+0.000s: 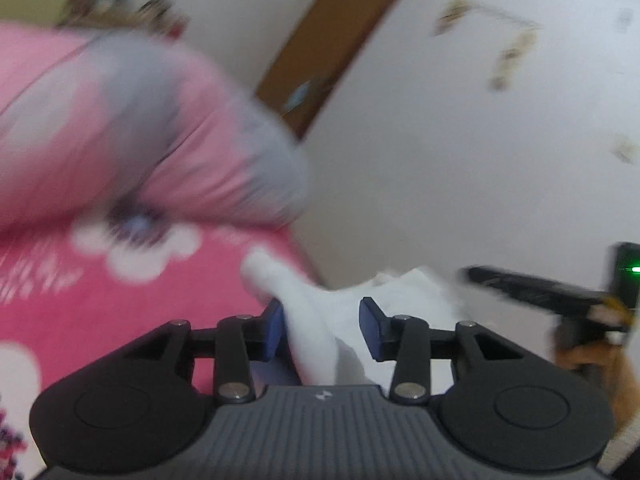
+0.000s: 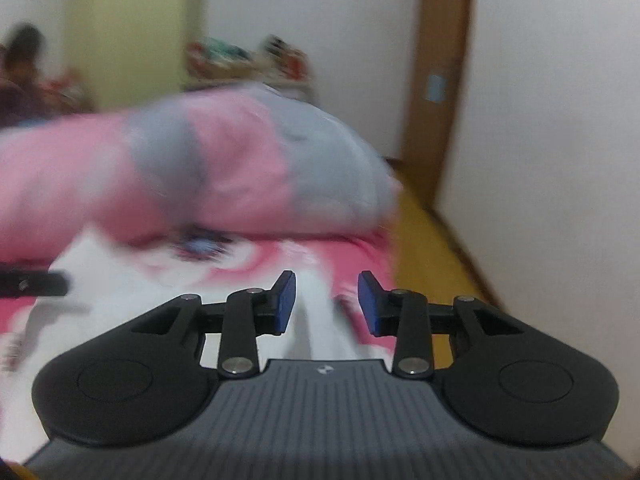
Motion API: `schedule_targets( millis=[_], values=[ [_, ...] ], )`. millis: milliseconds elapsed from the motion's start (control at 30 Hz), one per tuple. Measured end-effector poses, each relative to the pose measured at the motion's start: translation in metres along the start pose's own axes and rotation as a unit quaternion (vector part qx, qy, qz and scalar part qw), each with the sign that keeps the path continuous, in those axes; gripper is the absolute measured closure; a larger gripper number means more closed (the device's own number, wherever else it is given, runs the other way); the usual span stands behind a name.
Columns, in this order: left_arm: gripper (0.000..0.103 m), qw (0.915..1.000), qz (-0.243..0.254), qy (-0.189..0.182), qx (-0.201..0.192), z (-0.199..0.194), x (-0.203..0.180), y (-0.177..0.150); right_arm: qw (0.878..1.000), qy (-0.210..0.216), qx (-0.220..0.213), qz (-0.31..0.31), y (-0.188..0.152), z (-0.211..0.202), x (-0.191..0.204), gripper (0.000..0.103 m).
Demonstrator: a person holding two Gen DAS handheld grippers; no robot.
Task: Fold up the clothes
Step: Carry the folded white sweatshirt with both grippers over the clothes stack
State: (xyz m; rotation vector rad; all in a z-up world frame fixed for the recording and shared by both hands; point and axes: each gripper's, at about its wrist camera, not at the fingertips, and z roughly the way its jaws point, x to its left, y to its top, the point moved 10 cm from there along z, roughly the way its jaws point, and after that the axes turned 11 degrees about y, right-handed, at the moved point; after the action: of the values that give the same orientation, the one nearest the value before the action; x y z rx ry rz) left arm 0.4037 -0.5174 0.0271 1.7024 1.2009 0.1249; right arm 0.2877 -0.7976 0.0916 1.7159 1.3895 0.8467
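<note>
White soft cloth (image 1: 316, 320) bunched between spread blue pads of left hand-held gripper (image 1: 322, 330); right hand-held gripper (image 2: 327, 304) likewise.

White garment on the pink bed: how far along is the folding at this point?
Done: hard to judge; both views are blurred. In hand: the white garment lies on the pink bedcover, bunched between the open jaws of the left gripper and the right gripper, neither pinching it. Left: no neat folded shape shows, so folding appears unfinished.
</note>
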Motion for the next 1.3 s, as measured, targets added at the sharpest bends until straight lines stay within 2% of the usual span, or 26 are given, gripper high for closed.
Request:
schedule_targets(
  millis=[33, 67, 100, 167, 267, 433, 533, 667, 700, 833, 967, 1100, 1167, 1200, 1267, 1300],
  values=[
    [0.057, 0.9999, -0.001, 0.002, -0.015, -0.003, 0.006, 0.004, 1.000, -0.010, -0.008, 0.008, 0.002, -0.002, -0.006, 0.066],
    [0.050, 0.9995, -0.001, 0.004, -0.030, -0.006, 0.011, 0.008, 0.999, -0.009, -0.029, 0.021, 0.006, -0.011, -0.013, 0.059],
    [0.044, 0.9990, 0.001, 0.007, -0.043, -0.010, 0.013, 0.013, 0.998, -0.011, -0.049, 0.031, 0.009, -0.021, -0.020, 0.057],
    [0.042, 0.9979, 0.004, 0.016, -0.062, -0.019, 0.013, 0.022, 0.995, -0.024, -0.082, 0.044, 0.012, -0.046, -0.030, 0.057],
    [0.041, 0.9974, 0.016, 0.017, -0.069, -0.021, 0.000, 0.031, 0.990, -0.035, -0.117, 0.072, 0.010, -0.080, -0.043, 0.057],
    [0.040, 0.9969, 0.027, 0.025, -0.069, -0.034, -0.019, 0.035, 0.984, -0.037, -0.151, 0.085, -0.005, -0.117, -0.039, 0.061],
    [0.040, 0.9946, 0.060, 0.036, -0.077, -0.074, -0.025, 0.030, 0.980, -0.030, -0.170, 0.095, -0.020, -0.151, -0.024, 0.064],
    [0.022, 0.9895, 0.103, 0.044, -0.091, -0.131, -0.024, 0.015, 0.972, -0.003, -0.200, 0.124, -0.050, -0.189, 0.003, 0.069],
    [0.021, 0.9884, 0.112, 0.044, -0.093, -0.143, -0.024, 0.010, 0.972, 0.005, -0.200, 0.126, -0.058, -0.196, 0.012, 0.072],
    [0.021, 0.9895, 0.110, 0.048, -0.080, -0.163, -0.022, -0.007, 0.970, 0.039, -0.198, 0.137, -0.091, -0.221, 0.044, 0.073],
    [0.021, 0.9957, 0.083, 0.032, -0.026, -0.134, -0.028, -0.027, 0.970, 0.050, -0.181, 0.154, -0.107, -0.217, 0.056, 0.072],
    [0.021, 0.9990, 0.010, 0.021, 0.039, -0.077, -0.030, -0.042, 0.982, 0.073, -0.165, 0.057, -0.114, -0.204, 0.111, 0.072],
    [0.021, 0.9974, -0.033, 0.016, 0.062, -0.053, -0.025, -0.049, 0.981, 0.067, -0.164, -0.079, -0.131, -0.203, 0.164, 0.070],
    [0.022, 0.9958, -0.053, 0.016, 0.073, -0.042, -0.022, -0.053, 0.972, 0.056, -0.167, -0.156, -0.144, -0.203, 0.190, 0.066],
    [0.022, 0.9942, -0.066, 0.015, 0.084, -0.026, -0.019, -0.059, 0.942, 0.030, -0.165, -0.290, -0.175, -0.195, 0.231, 0.048],
    [0.022, 0.9943, -0.067, 0.012, 0.082, -0.023, -0.020, -0.059, 0.930, 0.017, -0.155, -0.334, -0.189, -0.187, 0.243, 0.046]
  ],
)
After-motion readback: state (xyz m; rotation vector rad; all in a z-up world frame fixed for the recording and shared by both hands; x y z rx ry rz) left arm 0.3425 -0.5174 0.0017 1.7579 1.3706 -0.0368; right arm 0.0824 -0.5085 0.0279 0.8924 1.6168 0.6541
